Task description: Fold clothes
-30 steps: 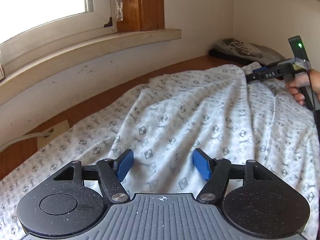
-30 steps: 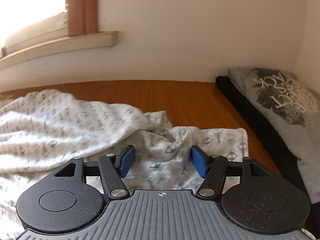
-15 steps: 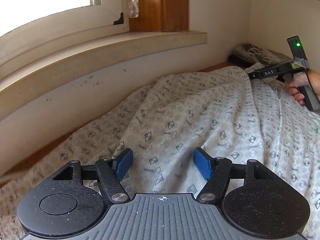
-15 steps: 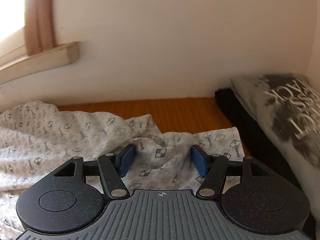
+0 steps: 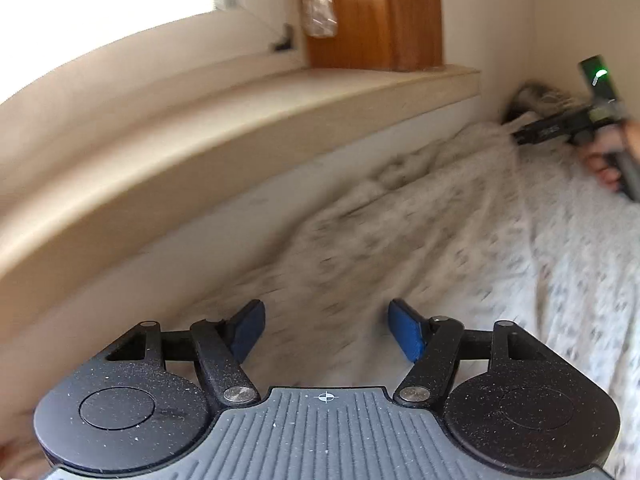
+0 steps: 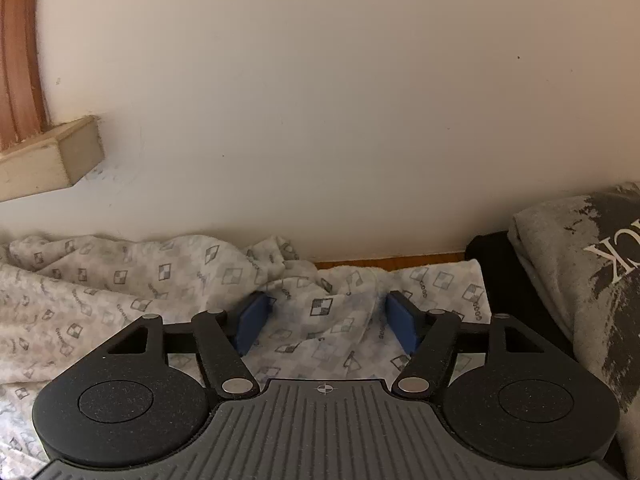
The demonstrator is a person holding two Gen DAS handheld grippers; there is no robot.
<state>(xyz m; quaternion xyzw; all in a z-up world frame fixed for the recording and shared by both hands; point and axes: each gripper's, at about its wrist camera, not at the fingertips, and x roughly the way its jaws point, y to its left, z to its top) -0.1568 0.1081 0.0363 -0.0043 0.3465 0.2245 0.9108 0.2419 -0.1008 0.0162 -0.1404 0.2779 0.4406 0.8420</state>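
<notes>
The patterned cloth [image 6: 120, 300] lies rumpled under and between both claws. The left claw [image 5: 326, 330] stands spread, pinching nothing. The right claw [image 6: 326, 320] has just been opening, cloth between its pads. To its right, a grey shirt [image 6: 580, 280] reads "CK".

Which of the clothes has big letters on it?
The grey shirt at the right edge, lying on something black. The white patterned cloth has only little squares.
</notes>
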